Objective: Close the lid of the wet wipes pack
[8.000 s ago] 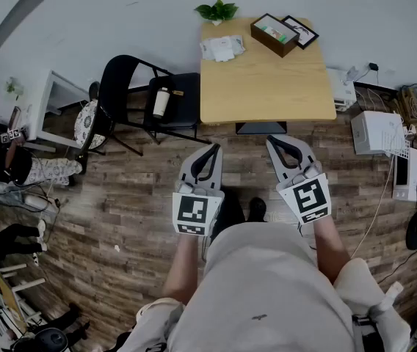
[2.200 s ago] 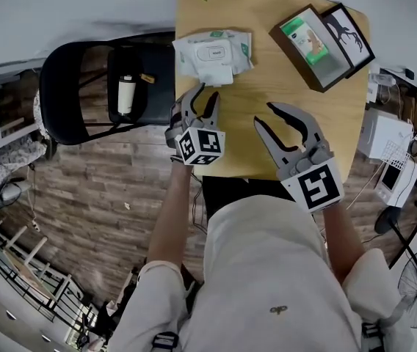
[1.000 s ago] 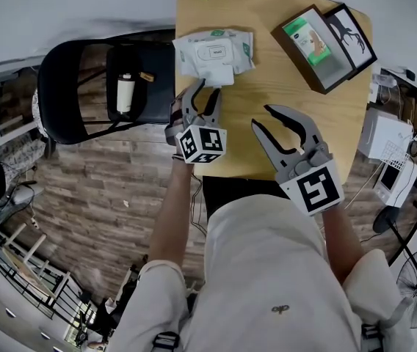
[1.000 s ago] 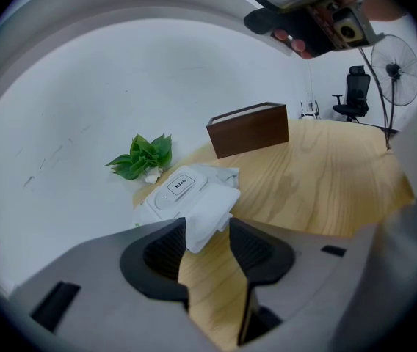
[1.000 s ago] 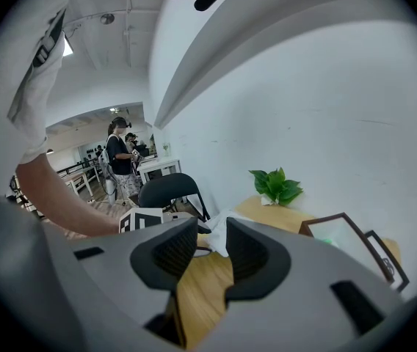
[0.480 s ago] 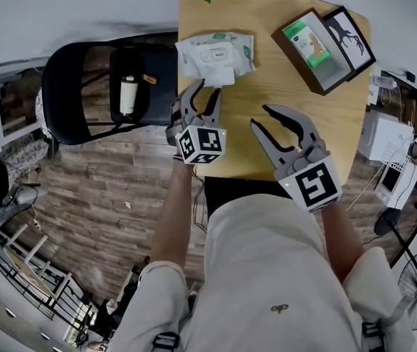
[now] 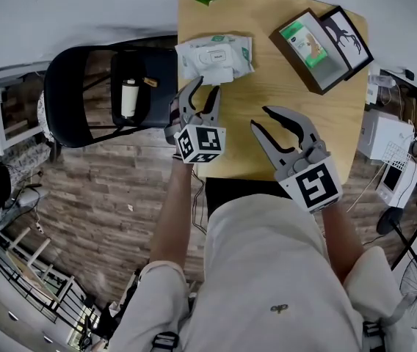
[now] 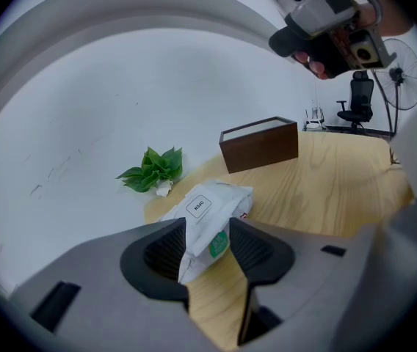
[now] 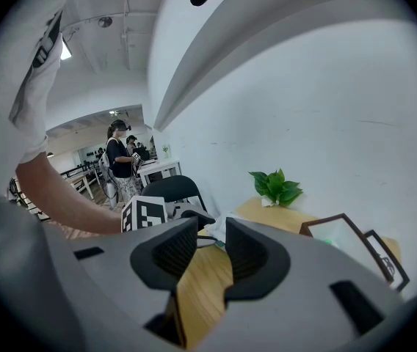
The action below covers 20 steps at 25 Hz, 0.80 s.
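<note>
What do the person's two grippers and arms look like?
The left gripper and the right gripper are grey, with curved jaws, ribbed inside, and a cube of black-and-white square markers each. The person wears a pale short-sleeved shirt.

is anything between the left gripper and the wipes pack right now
Nothing visible does. The left gripper, jaws apart, points straight at the wet wipes pack close ahead on the table; the brown box sits well off to its right.
</note>
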Each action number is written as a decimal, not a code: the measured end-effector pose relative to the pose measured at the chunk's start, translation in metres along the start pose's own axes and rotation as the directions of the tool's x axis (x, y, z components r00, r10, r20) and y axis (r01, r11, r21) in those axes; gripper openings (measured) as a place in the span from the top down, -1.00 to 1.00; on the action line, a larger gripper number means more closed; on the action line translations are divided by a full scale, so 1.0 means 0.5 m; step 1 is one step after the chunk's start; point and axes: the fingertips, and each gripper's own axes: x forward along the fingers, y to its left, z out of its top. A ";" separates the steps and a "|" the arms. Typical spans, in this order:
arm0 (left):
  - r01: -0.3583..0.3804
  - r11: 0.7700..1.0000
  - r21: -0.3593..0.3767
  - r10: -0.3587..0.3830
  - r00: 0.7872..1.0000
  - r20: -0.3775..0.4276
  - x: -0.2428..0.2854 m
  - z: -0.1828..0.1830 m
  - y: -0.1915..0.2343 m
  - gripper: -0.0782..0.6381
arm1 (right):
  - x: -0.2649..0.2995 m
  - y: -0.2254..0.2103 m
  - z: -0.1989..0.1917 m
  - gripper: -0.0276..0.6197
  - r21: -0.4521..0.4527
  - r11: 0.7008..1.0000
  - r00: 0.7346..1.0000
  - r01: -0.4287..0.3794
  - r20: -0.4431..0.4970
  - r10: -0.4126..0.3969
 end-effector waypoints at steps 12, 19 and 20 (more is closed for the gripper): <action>-0.030 0.999 0.019 0.030 0.999 0.028 0.022 0.039 0.041 0.28 | -0.010 -0.005 0.001 0.58 0.017 1.000 1.000 0.020 0.008 -0.020; -0.055 0.998 0.029 0.054 0.998 0.043 0.040 0.055 0.075 0.28 | -0.016 -0.008 0.002 0.58 0.023 0.999 0.999 0.030 0.012 -0.030; -0.058 0.998 0.029 0.057 0.997 0.044 0.042 0.057 0.079 0.28 | -0.016 -0.010 0.002 0.58 0.028 0.999 0.999 0.033 0.012 -0.033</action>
